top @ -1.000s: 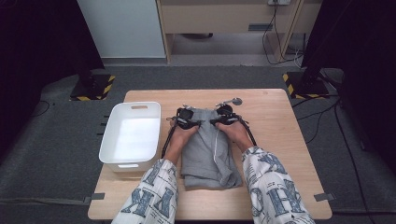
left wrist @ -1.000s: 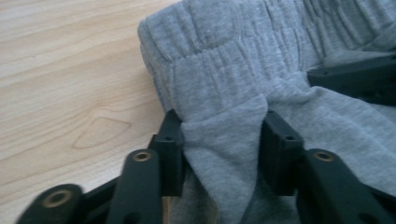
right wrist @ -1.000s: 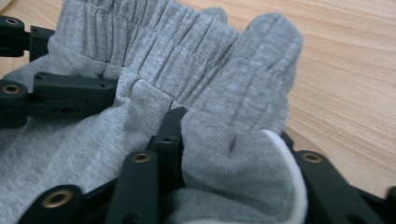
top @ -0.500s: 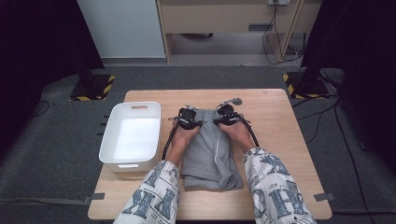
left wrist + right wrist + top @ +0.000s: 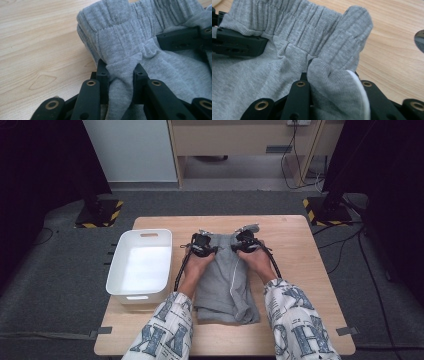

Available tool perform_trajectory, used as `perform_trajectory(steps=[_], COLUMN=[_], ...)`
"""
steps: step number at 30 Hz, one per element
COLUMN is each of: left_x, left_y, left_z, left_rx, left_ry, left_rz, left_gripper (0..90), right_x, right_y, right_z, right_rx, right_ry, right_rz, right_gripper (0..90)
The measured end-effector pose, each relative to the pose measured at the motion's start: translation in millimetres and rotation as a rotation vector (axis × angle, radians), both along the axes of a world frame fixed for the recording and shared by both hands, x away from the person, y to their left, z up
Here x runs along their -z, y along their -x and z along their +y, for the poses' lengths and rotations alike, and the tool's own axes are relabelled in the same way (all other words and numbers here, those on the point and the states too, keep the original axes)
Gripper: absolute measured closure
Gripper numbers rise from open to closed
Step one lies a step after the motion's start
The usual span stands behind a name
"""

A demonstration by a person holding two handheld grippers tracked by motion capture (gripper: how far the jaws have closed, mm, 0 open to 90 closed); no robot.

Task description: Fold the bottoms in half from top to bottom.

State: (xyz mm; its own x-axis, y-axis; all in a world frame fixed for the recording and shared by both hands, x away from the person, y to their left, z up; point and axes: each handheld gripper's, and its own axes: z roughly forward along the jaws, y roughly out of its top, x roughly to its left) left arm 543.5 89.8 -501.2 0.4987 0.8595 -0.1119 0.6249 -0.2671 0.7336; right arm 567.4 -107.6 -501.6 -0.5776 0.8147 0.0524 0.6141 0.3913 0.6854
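On the pale wooden bench point(image 5: 300, 270), going from left to right, we first pass the empty white plastic tub point(image 5: 141, 266) that stands just beside our work, and then come to our left tongs point(image 5: 121, 72), whose jaws have just been closing and now pinch a fold of the grey jersey shorts with a ribbed elastic waistband point(image 5: 222, 280) at its left corner. Farther right, our right tongs point(image 5: 332, 72) have just been closing too and clamp a bunched fold at the waistband's right corner. The step in hand, as we judge it, is to take the far waistband edge at both corners for a fold or a lift; to do it well we should keep both grips even, raise the two corners together and level, and make sure each pinch catches all the layers so none slips out. The shorts lie in the middle of the bench, waistband at the far end and legs toward us, already doubled lengthwise into a narrow strip, soft and slightly rumpled, with a thin white drawcord point(image 5: 234, 282) running down them.
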Motion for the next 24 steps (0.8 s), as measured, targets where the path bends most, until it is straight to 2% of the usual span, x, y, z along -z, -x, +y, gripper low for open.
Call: perform_trajectory(steps=[12,14,16,19,24], left_x=[-18.6,-24.6,-30.4,-39.9,-58.7], left_y=[8.2,10.2,12.9,17.9,27.2], left_z=[-7.0,-9.1,-11.5,-17.6,-25.2], left_rx=[0.008,0.015,0.021,0.04,0.052], left_ry=[0.011,0.008,0.031,0.005,0.001], left_rz=[-0.059,-0.073,-0.074,-0.097,-0.132], left_gripper=[73.7,73.7,73.7,73.8,73.9], right_x=[-17.1,-21.2,-25.9,-33.9,-47.2], right_y=[4.7,6.4,8.3,12.2,20.3], right_z=[-10.0,-11.3,-14.0,-20.5,-27.3], right_rx=[0.004,0.004,0.008,0.008,0.015], right_ry=[-0.017,-0.018,-0.021,-0.026,-0.037], right_rz=[-0.045,-0.054,-0.067,-0.084,-0.111], right_gripper=[73.8,73.8,73.8,73.9,73.9])
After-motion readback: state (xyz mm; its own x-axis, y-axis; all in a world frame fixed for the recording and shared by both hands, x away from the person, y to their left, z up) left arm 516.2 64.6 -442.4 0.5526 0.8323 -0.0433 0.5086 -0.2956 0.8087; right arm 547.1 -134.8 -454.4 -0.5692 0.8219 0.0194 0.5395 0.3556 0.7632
